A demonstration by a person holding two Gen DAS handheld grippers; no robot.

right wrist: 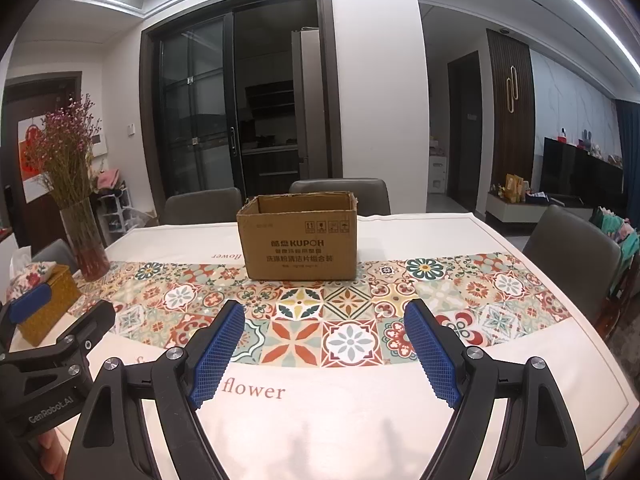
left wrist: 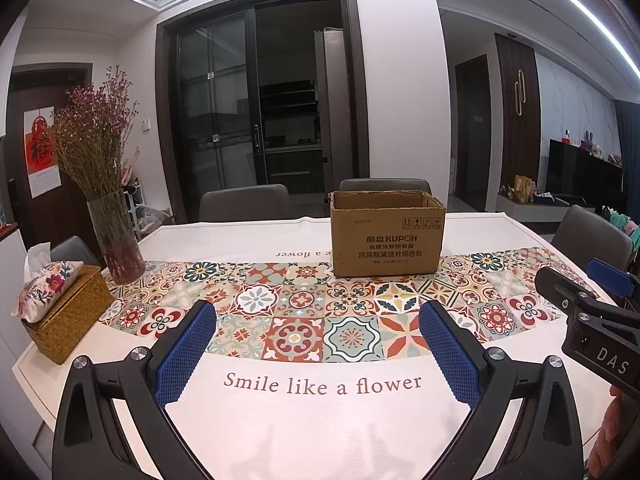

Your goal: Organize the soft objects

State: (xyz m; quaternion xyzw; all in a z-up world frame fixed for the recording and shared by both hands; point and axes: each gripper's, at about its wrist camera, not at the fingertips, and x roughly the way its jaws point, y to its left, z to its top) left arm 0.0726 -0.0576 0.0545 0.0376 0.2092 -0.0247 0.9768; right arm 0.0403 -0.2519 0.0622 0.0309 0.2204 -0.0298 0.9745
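Left wrist view shows the left gripper (left wrist: 316,344) at the bottom of the frame with its two blue-padded fingers (left wrist: 188,352) spread wide apart and nothing between them, hovering over a table (left wrist: 320,432) covered by a white cloth printed "Smile like a flower" and crossed by a band of coloured tile patterns. Just above centre, slightly right, an open cardboard box (left wrist: 387,236) stands upright on the far edge of that patterned band, its top flaps gone or folded away; its inside cannot be seen, and no soft item to be sorted is visible on the table in either view. At the left of the frame a glass vase (left wrist: 116,240) of dried purple flowers stands near a woven tissue box (left wrist: 66,312) topped with a floral fabric pack. At the right edge, the right gripper (left wrist: 592,300) shows from the side. In the right wrist view, the right gripper (right wrist: 324,352) fills the lower frame, its blue pads likewise held wide apart and empty, with the box (right wrist: 298,236) just above centre and the left gripper (right wrist: 52,336) at the lower left edge. Grey chairs (right wrist: 340,192) stand behind the table.
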